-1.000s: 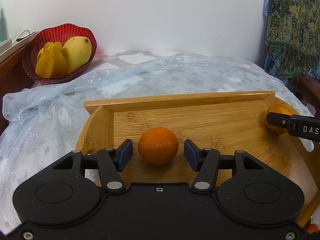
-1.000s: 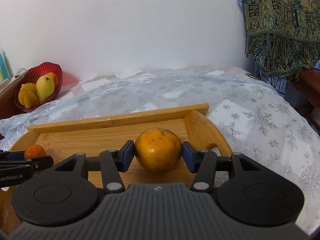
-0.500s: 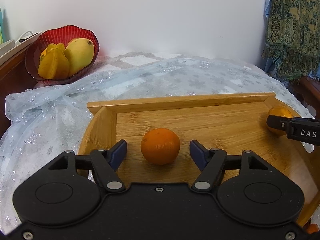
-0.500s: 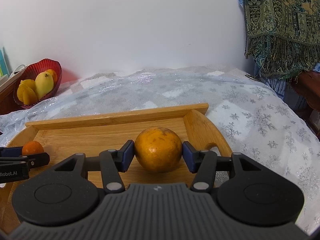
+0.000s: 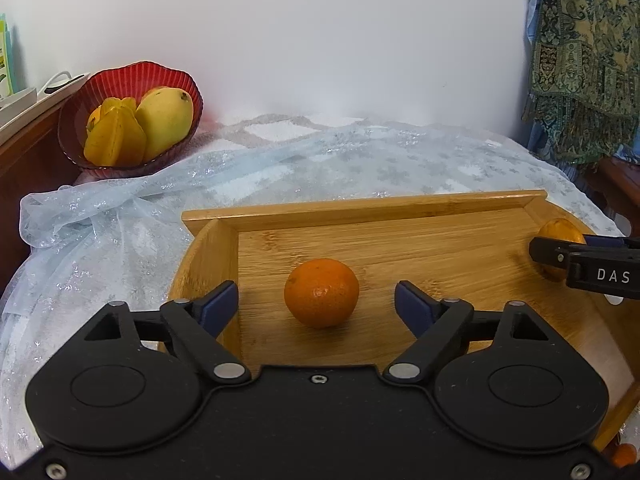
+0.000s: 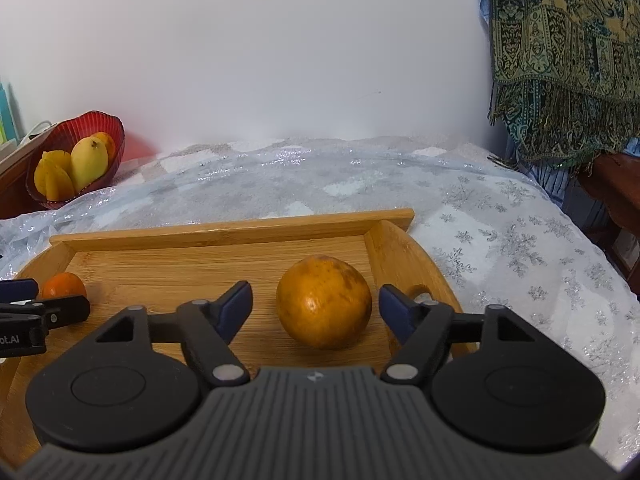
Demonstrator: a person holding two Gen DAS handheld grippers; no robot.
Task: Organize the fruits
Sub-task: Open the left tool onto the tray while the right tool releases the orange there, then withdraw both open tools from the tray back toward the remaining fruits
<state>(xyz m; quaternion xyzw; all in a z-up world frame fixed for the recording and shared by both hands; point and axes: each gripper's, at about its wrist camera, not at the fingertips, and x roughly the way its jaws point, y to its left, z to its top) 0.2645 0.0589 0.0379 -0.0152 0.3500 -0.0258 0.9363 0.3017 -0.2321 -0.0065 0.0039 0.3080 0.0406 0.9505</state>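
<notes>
A wooden tray on the sheer cloth holds a large orange and a small orange. Right gripper and left gripper each straddle one, spread wide, untouching. A red bowl holds mango and starfruit.

So the whole setup sat on a bed covered with a sheer, glittery pale-blue cloth with snowflake prints, bunched up at the left edge. A bamboo tray lay flat on the cloth, near side. Back left, a ribbed red bowl of yellow fruit rested at the bed's corner, well apart from the tray.
</notes>
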